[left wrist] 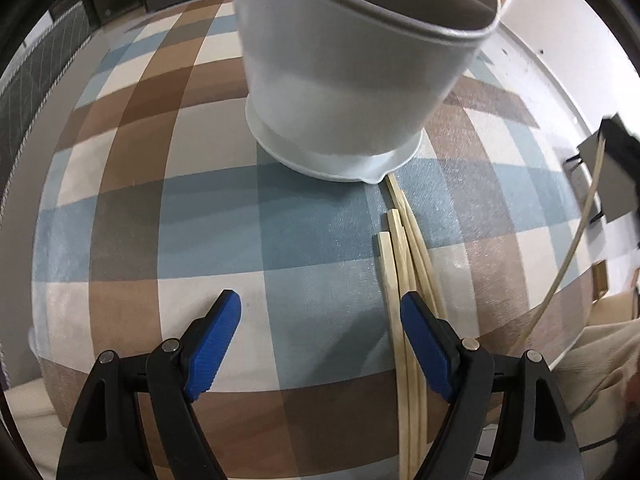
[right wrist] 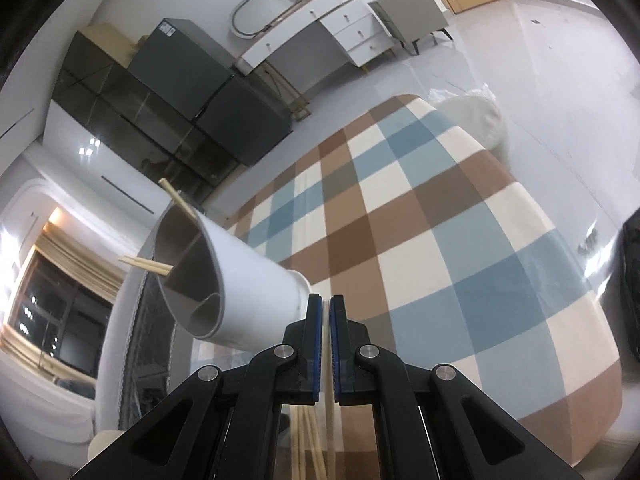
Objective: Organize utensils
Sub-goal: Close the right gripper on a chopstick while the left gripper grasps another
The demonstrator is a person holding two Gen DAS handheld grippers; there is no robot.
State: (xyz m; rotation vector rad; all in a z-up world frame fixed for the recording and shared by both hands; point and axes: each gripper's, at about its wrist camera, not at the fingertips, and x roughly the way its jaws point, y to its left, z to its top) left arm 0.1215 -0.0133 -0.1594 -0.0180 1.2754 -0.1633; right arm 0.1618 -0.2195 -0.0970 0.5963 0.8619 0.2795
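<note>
One chopstick between shut jaws

Your left gripper has bare checked cloth ahead; the white holder blocks beyond, loose chopsticks line its right flank.

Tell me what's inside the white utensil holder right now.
In the right wrist view, the white utensil holder shows a grey divided interior with chopsticks poking out of its mouth. Its wall covers their lower ends and the bottom. More chopsticks lie on the checked tablecloth.
</note>
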